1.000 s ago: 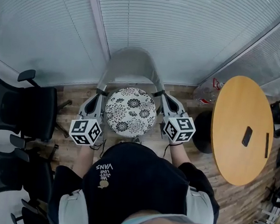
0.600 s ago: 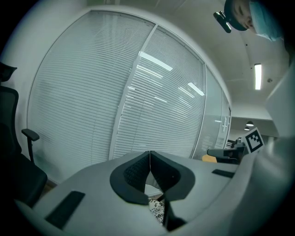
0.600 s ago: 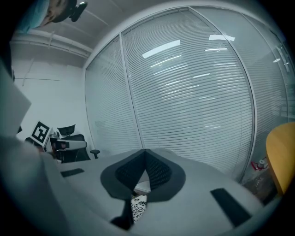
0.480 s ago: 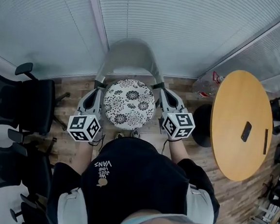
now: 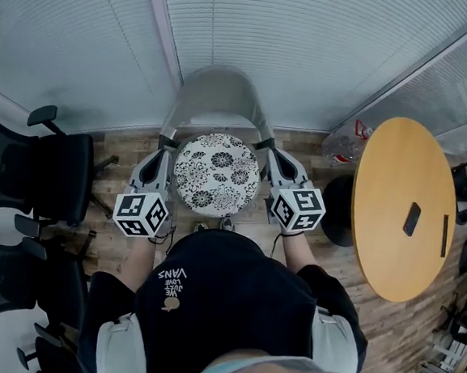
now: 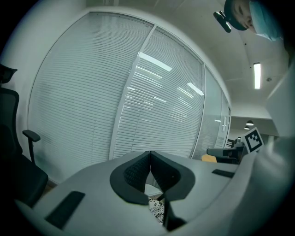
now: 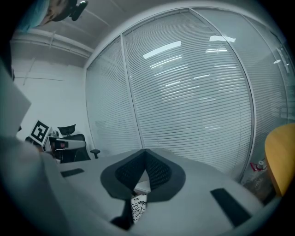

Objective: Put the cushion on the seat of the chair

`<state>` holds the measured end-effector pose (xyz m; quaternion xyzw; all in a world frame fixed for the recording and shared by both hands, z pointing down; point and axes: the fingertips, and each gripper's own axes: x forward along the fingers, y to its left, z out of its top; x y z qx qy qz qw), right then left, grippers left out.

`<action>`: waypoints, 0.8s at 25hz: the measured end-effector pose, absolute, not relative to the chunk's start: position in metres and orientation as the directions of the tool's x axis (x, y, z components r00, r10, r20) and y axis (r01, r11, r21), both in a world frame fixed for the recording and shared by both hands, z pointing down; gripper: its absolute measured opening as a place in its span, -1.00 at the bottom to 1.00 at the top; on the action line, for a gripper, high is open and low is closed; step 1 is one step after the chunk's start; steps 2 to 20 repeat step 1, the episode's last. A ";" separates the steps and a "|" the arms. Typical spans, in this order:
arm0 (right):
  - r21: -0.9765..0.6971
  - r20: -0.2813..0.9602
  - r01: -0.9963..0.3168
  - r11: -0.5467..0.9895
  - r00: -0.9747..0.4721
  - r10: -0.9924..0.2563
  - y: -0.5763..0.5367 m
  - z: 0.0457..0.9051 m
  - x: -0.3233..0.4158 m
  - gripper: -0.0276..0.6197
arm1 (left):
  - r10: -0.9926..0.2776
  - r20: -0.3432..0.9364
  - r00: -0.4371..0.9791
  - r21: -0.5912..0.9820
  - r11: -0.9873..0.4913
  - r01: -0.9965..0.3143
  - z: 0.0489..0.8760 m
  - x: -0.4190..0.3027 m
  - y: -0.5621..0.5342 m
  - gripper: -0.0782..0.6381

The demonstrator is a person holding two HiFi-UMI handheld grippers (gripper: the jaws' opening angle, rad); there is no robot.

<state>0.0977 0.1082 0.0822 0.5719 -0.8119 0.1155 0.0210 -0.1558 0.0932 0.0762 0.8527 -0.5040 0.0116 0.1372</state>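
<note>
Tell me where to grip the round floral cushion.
Its thin rim, at opposite sides, where the left tool and right tool sit: one from each side, roughly level. The round black-and-white floral cushion is a wide flat disc, too broad for one tool.

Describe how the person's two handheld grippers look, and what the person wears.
The left gripper and right gripper match: pale grey plastic bodies tapering to a black claw with ribbed pads. Each carries a white cube printed with black square markers, and a thin dark cable trails beneath. The person wears a black top with small white lettering.
</note>
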 end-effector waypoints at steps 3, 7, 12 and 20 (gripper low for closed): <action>-0.163 0.167 -0.933 0.319 -0.345 -0.924 0.109 0.083 0.098 -0.86 | -0.856 0.157 0.492 0.222 -0.455 -0.862 0.076 -0.156 0.094 -0.74; -0.163 0.167 -0.933 0.319 -0.345 -0.924 0.109 0.083 0.098 -0.86 | -0.856 0.157 0.492 0.222 -0.455 -0.862 0.076 -0.156 0.094 -0.74; -0.163 0.167 -0.933 0.319 -0.345 -0.924 0.109 0.083 0.098 -0.86 | -0.856 0.157 0.492 0.222 -0.455 -0.862 0.076 -0.156 0.094 -0.74; -0.163 0.167 -0.933 0.319 -0.345 -0.924 0.109 0.083 0.098 -0.86 | -0.856 0.157 0.492 0.222 -0.455 -0.862 0.076 -0.156 0.094 -0.74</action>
